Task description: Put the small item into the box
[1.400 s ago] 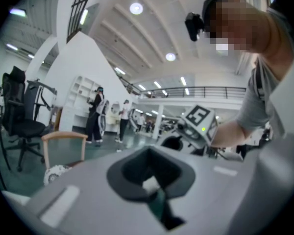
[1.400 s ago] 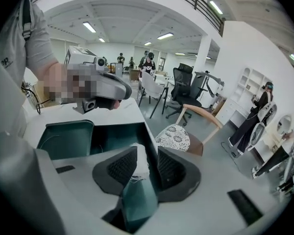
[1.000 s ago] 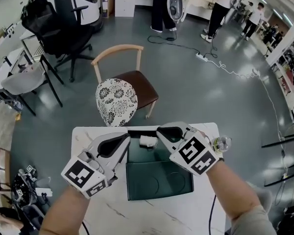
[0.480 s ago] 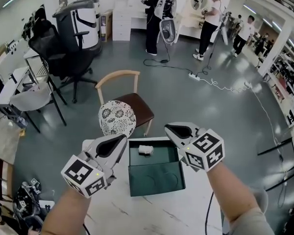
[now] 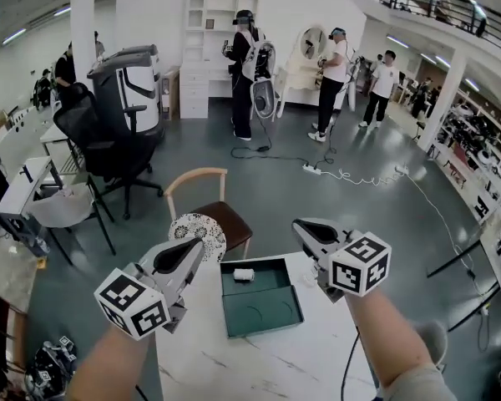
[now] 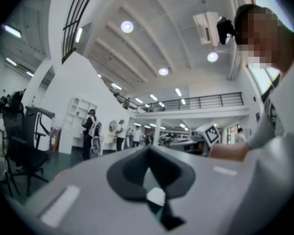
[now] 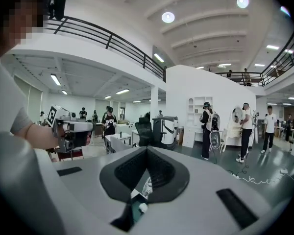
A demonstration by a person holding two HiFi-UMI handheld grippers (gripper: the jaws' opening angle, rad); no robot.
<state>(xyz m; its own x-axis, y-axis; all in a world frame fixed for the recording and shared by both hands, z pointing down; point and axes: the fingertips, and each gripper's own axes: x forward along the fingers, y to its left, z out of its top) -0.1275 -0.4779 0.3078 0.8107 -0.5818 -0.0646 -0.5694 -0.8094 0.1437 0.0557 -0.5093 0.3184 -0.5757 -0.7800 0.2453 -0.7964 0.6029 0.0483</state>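
Note:
A dark green box (image 5: 267,312) lies open on the white marble table (image 5: 259,366). The small white item (image 5: 243,275) rests in its rear half. Both grippers hang in the air above the table, pointing away from me toward the room. My left gripper (image 5: 197,244) is to the left of the box and my right gripper (image 5: 300,224) to its right. Neither touches the box. In the left gripper view (image 6: 148,149) and the right gripper view (image 7: 147,149) the jaws meet with nothing between them. A bit of green box and the white item (image 7: 143,207) show below the right jaws.
A wooden chair (image 5: 225,220) with a patterned round cushion (image 5: 197,228) stands just beyond the table. A black office chair (image 5: 100,140) and a desk are at the left. Several people stand at the back, and a cable (image 5: 351,176) runs across the floor.
Both grippers have lifted from beside the box to well above the table. The head view has tipped up toward the room. The item stays in the box.

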